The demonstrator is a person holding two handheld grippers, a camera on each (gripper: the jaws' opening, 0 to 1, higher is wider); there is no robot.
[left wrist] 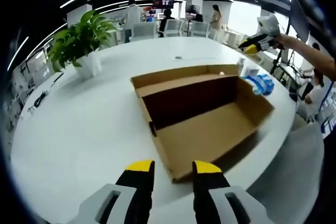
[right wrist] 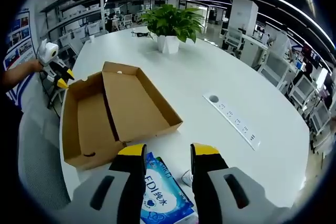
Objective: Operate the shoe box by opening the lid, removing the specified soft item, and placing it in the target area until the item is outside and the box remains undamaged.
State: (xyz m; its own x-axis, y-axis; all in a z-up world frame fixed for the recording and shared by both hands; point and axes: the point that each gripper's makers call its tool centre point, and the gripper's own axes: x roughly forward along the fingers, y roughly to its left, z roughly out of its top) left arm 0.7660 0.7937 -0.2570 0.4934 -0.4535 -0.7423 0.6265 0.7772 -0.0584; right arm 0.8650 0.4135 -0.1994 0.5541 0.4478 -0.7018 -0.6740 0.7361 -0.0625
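The brown cardboard shoe box (left wrist: 202,129) lies open on the white table (left wrist: 84,129), its lid folded back beside it and its inside bare. In the right gripper view the box (right wrist: 92,124) sits at left. A soft blue tissue pack (left wrist: 261,83) rests on the table just past the box's right end. My left gripper (left wrist: 173,174) is open, held short of the box's near corner. My right gripper (right wrist: 167,157) is open above the tissue pack (right wrist: 160,198), apart from it. The right gripper (left wrist: 258,43) hangs in the air at upper right; the left gripper (right wrist: 56,74) shows beside the box.
A potted plant (left wrist: 79,40) (right wrist: 173,24) stands farther back on the table. A white power strip (right wrist: 231,116) lies to the right of the box. A small white scrap (right wrist: 186,178) sits by the pack. Grey chairs (right wrist: 37,161) line the table edge.
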